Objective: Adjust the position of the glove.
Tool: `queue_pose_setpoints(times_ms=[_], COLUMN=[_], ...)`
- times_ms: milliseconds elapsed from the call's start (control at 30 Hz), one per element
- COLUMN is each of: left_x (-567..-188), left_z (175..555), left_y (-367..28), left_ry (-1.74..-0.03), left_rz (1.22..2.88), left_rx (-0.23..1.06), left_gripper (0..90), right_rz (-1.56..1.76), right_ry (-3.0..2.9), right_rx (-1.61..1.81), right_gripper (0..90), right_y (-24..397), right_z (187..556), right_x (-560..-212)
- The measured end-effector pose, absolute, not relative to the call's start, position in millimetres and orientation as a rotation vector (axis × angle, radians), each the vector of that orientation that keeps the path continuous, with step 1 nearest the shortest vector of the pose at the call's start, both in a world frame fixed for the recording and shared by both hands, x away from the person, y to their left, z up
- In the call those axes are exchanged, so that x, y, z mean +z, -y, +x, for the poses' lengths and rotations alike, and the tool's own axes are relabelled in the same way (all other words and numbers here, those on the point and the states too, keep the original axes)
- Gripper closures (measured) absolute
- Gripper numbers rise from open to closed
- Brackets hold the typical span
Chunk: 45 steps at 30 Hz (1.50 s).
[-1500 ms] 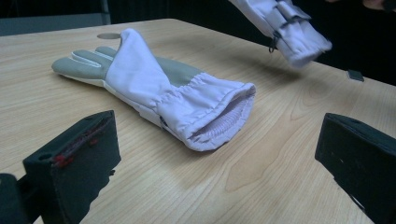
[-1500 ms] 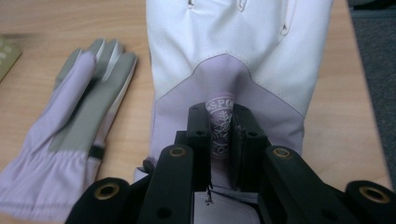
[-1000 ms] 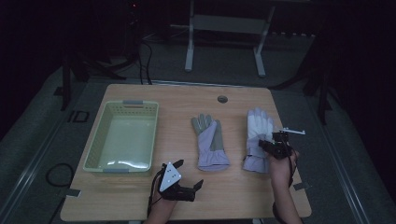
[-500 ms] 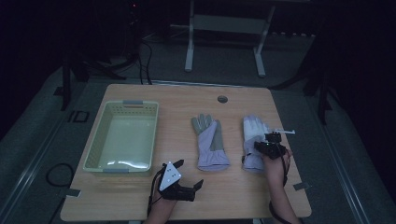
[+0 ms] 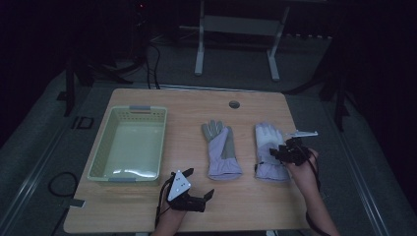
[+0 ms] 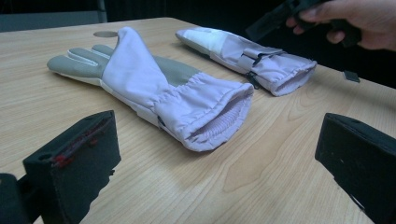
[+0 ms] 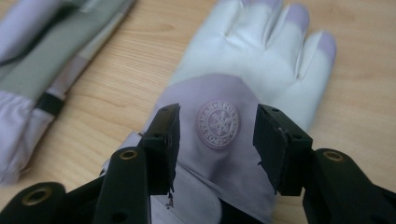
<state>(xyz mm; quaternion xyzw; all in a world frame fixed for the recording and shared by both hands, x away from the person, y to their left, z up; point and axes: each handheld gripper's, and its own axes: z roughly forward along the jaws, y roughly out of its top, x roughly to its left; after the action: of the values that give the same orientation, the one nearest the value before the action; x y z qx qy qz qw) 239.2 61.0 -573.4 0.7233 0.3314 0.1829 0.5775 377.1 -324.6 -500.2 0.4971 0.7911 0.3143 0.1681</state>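
Right-hand glove beneath right tool's just-opening jaws

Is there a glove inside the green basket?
No, the basket holds nothing, and both gloves, the left glove and the right glove, lie flat on the table.

A basket is set on the left part of the table. To its right two gloves are laid side by side, the left glove at the middle and the right glove beyond it, cuffs turned toward the near edge. The right gripper is held over the right glove, while the left gripper is kept near the front edge, before the basket's right corner.
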Motion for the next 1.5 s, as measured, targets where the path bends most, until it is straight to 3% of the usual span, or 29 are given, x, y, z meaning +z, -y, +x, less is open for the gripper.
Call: queue_pose_setpoints(times_ms=[267,567,900,1133,1500], left_x=[-573.4,-573.4,-573.4,-573.4,-573.4], left_z=[239.4,239.2,238.9,238.9,239.1], left_y=[-61.1,-61.1,-60.5,-60.9,-60.7], left_ry=[-0.777,-0.774,-0.770,-0.771,-0.776], left_rz=[1.693,1.693,1.693,1.695,1.694], left_rx=[0.427,0.426,0.428,0.428,0.428], left_gripper=[0.0,0.0,0.0,0.0,0.0], right_rz=[1.326,1.404,1.439,1.525,1.469], right_ry=[-2.275,-2.282,-2.264,-2.199,-2.159], right_rx=[0.890,0.841,0.851,0.939,1.009], right_gripper=[49.4,52.5,74.5,78.8,79.9], right_y=[332.0,326.8,319.6,330.7,327.8], right_z=[375.7,389.5,384.6,379.9,373.6], right_x=[-496.5,-532.3,-535.6,-521.7,-460.7])
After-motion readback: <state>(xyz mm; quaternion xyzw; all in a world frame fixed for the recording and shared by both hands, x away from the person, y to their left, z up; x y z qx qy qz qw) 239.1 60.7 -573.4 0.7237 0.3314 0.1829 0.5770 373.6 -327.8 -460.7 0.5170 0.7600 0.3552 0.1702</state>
